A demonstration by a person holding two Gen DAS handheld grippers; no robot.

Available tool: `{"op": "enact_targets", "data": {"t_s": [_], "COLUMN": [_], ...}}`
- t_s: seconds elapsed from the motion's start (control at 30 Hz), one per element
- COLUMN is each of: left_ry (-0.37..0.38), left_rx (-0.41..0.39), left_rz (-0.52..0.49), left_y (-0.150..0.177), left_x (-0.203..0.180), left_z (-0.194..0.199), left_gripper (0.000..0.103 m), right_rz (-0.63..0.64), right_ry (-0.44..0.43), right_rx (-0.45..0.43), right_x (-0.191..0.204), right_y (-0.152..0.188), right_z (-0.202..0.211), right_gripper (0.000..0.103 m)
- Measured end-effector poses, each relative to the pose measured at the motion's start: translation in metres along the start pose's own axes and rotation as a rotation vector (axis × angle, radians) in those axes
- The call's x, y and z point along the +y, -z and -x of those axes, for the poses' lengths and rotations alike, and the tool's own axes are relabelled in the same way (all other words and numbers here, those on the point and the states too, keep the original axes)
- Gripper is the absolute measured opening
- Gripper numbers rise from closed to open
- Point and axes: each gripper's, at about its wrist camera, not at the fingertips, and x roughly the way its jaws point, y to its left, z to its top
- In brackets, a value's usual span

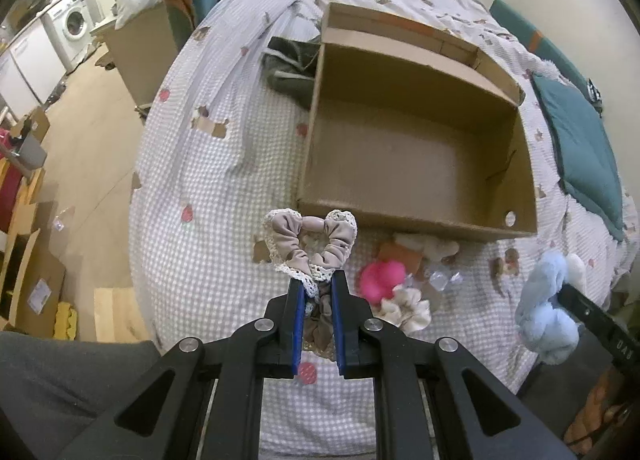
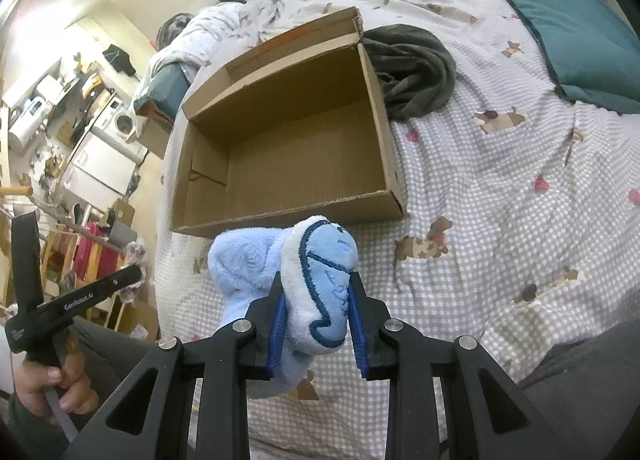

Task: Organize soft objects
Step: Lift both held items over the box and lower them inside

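Left gripper (image 1: pixel 317 280): jaws pressed together on a beige lace-trimmed scrunchie (image 1: pixel 310 244). The loop stands clear of the fingertips toward 12 o'clock; its lower part is hidden between the blue pads (image 1: pixel 297 324).

Right gripper (image 2: pixel 316 284): jaws pinching a light-blue plush toy (image 2: pixel 320 280) by its white-edged embroidered face. The fuzzy body bulges out at 10 o'clock, and its lower end is cut off behind the fingers. In the left wrist view the same toy (image 1: pixel 544 312) appears at 4 o'clock, with only a sliver of the right gripper's black finger visible at the frame edge.

On the checked bedsheet (image 1: pixel 224 180), just beyond the left fingertips at 2 o'clock, lies a small heap: a pink plush item (image 1: pixel 380 274), a cream scrunchie (image 1: pixel 406 306), clear plastic pieces and a further pale fabric item. The heap overlaps itself, so the pieces cannot be told apart fully.

Farther on sits an open cardboard box (image 1: pixel 416 216), bare floor showing inside. Its far flap conceals whatever lies directly behind it. A dark grey garment (image 2: pixel 412 72) is bunched against the box's side wall, partly hidden by it.

A teal pillow (image 2: pixel 580 32) lies at the sheet's far edge, cropped by the lens rim.

In the right wrist view, at 8 o'clock, the person's left hand (image 2: pixel 52 384) grips the other tool's handle, partly out of frame.
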Motion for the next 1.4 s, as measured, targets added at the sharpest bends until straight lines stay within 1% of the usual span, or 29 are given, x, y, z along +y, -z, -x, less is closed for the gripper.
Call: {"op": "enact_targets", "data": {"t_s": [0.1,0.23,0.3,0.47,0.7,0.77,0.83,0.9,0.97,1.07,1.13,1.3,1.4], "left_ry": [0.018,0.034,0.058,0.085,0.06,0.07,0.091,0.078,0.065,0.079,0.088,0.099,0.095], "left_rx": [-0.003,-0.026,-0.034,-0.072,-0.115,-0.124,-0.129,-0.133,-0.126,-0.1,-0.094,-0.074,-0.059], "left_rz": [-0.001,-0.031,-0.032,-0.043,-0.092,-0.096,-0.106,-0.118,-0.118,-0.104,-0.103,-0.125,-0.134], "left_y": [-0.01,-0.026,-0.036,-0.064,-0.099,-0.104,-0.106,-0.106,-0.104,-0.099,-0.097,-0.091,-0.091], "left_x": [-0.006,-0.017,-0.021,-0.033,-0.049,-0.051,-0.054,-0.056,-0.054,-0.049,-0.047,-0.051,-0.056], "left_z": [-0.005,-0.008,-0.008,-0.005,-0.008,-0.013,-0.023,-0.036,-0.049,-0.069,-0.076,-0.086,-0.09], "left_gripper": [0.012,0.012,0.012,0.011,0.011,0.011,0.012,0.012,0.012,0.012,0.012,0.012,0.012], "right_rz": [0.001,0.015,0.028,0.075,0.082,0.075,0.059,0.062,0.077,0.061,0.051,0.111,0.122], "right_ry": [0.012,0.025,0.027,0.037,0.016,0.004,-0.028,-0.036,-0.014,-0.011,0.008,0.049,0.059], "right_rx": [-0.007,-0.011,-0.01,-0.058,-0.108,-0.128,-0.174,-0.192,-0.185,-0.153,-0.127,-0.122,-0.103], "right_x": [0.004,0.006,0.01,0.021,0.026,0.026,0.023,0.021,0.02,0.012,0.009,0.017,0.018], "right_y": [-0.005,-0.02,-0.032,-0.06,-0.097,-0.105,-0.111,-0.116,-0.119,-0.115,-0.112,-0.109,-0.109], "right_z": [-0.001,-0.004,-0.005,0.0,-0.011,-0.017,-0.024,-0.036,-0.05,-0.073,-0.085,-0.094,-0.102], "right_gripper": [0.03,0.03,0.03,0.03,0.03,0.03,0.03,0.03,0.03,0.03,0.03,0.03,0.03]}}
